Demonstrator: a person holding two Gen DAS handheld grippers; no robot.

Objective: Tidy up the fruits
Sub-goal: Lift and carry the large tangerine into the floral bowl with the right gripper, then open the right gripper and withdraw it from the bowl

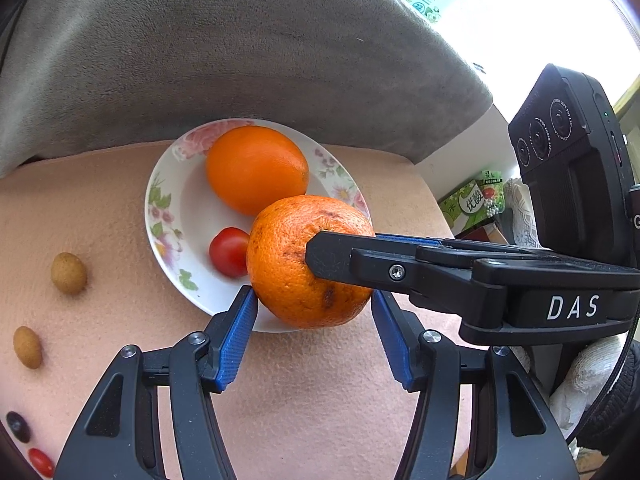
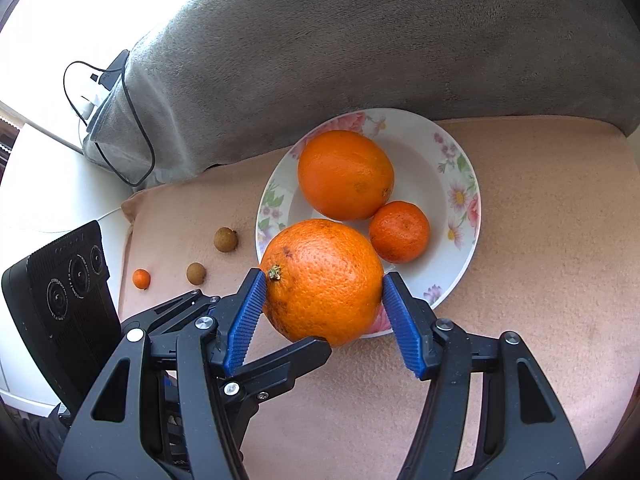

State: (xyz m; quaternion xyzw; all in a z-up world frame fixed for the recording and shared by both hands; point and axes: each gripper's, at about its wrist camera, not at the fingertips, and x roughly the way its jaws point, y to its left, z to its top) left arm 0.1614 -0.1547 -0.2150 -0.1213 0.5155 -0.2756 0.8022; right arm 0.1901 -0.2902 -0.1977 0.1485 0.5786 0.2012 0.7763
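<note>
A big speckled orange [image 1: 292,264] hangs over the near rim of a floral plate [image 1: 168,216]. My left gripper [image 1: 312,296] is shut on it, its blue pads pressing the orange's two sides. My right gripper [image 2: 323,280] grips the same orange [image 2: 324,280] crosswise and reaches in from the right in the left wrist view. On the plate [image 2: 456,152] lie a smooth large orange [image 2: 346,174], a mandarin [image 2: 399,231] and a cherry tomato [image 1: 228,252]; the tomato is hidden in the right wrist view.
Small fruits lie on the peach cloth left of the plate: two brown longans [image 1: 69,273], a dark one [image 1: 18,426], a red one [image 1: 40,462] and a tiny orange one [image 2: 141,279]. A grey blanket [image 2: 360,40] bulges behind the plate. A black cable [image 2: 136,132] runs at far left.
</note>
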